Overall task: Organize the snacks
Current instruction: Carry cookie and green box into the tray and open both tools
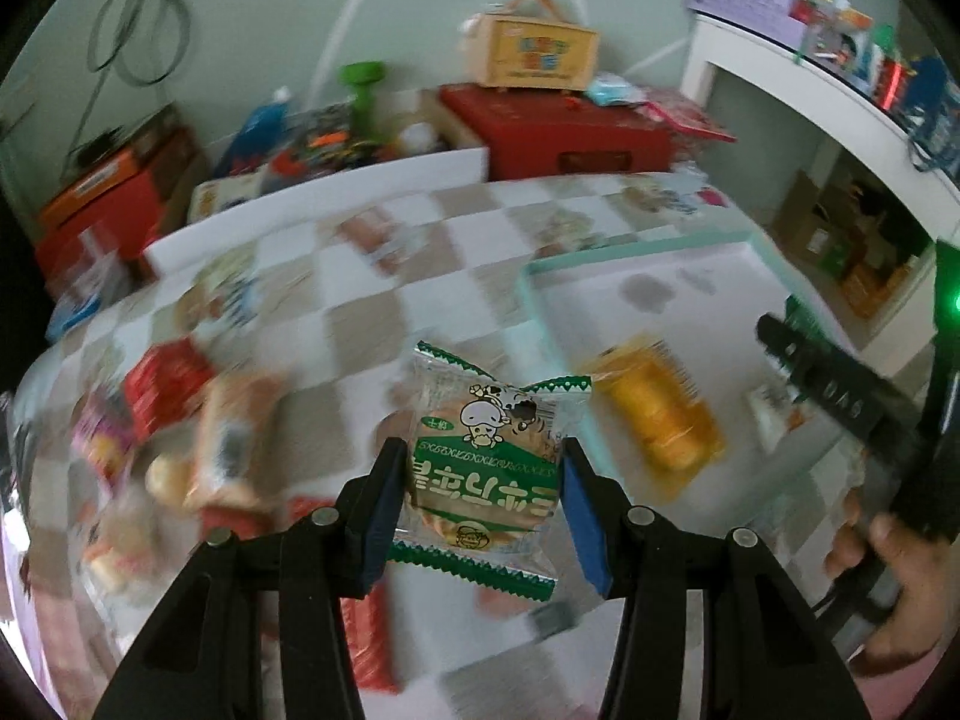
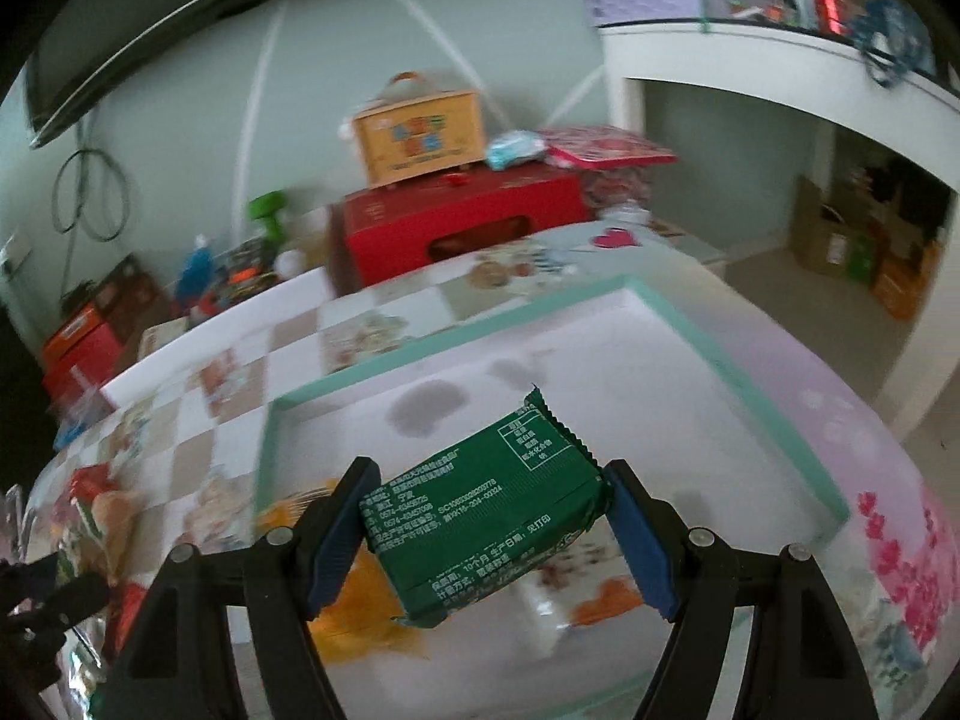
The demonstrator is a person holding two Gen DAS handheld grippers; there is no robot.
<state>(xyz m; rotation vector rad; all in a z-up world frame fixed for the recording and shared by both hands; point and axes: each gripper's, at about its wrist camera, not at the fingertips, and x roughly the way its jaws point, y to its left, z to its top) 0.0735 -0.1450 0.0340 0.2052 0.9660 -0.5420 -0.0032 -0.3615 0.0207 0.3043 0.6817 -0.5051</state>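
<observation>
Two snacks are being carried: the left hand-held gripper [image 1: 477, 495] is clamped on a cookie packet [image 1: 486, 468], the right hand-held gripper [image 2: 486, 531] on a green bar [image 2: 480, 516]; next, probably, a drop inside the tray [image 2: 750, 360].

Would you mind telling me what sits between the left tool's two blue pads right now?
A clear, green-edged cracker packet with a cartoon cow, pinched between them, seen in the left wrist view.

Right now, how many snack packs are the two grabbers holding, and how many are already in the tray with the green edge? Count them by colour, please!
Green-and-clear packs held: 1, the cookie pack in the left gripper.
Dark green packs held: 1, the green bar in the right gripper.
Yellow packs clearly visible in the tray: 1, the yellow pack.
Total: 3
</observation>
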